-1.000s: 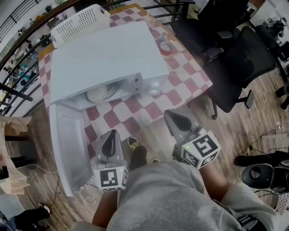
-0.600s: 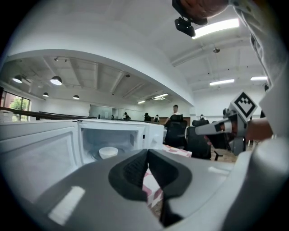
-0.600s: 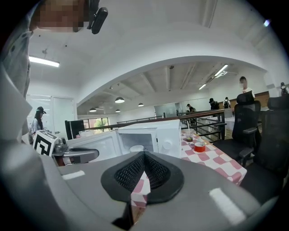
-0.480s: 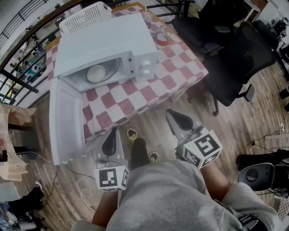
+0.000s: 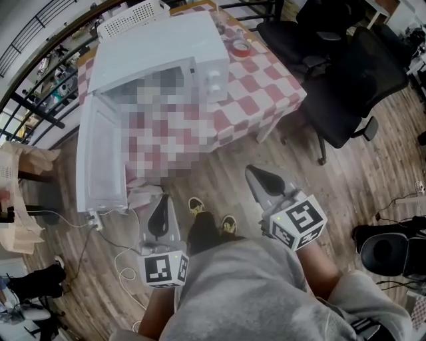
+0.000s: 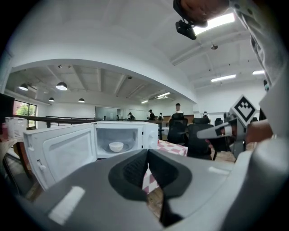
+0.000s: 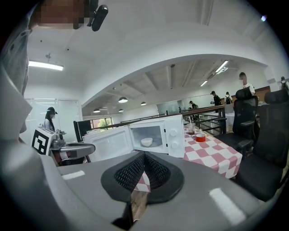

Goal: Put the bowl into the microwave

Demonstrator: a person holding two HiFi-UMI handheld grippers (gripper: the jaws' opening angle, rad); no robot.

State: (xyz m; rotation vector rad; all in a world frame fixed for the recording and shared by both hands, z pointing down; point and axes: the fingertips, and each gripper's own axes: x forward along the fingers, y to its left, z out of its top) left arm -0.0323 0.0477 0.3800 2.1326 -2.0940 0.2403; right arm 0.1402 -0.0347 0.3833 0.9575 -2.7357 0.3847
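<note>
A white bowl [image 6: 116,146] sits inside the white microwave [image 5: 166,50], also visible as the bowl [image 7: 146,142] in the right gripper view. The microwave door [image 5: 100,156] hangs wide open to the left. In the head view the cavity is hidden by a mosaic patch. My left gripper [image 5: 160,208] and right gripper [image 5: 259,176] are both shut and empty. They hover over the wooden floor, well short of the checked table [image 5: 266,86], and point toward the microwave.
Black office chairs [image 5: 346,73] stand right of the table. A white basket [image 5: 130,16] sits behind the microwave, and a red tape roll [image 5: 241,48] and a cup [image 7: 192,128] beside it. A cable [image 5: 123,266] trails on the floor. A railing [image 5: 33,100] runs at the left.
The table and microwave have slid up and away in the head view as I stepped back. Both grippers now hang over bare floor instead of at the table's edge, still shut.
</note>
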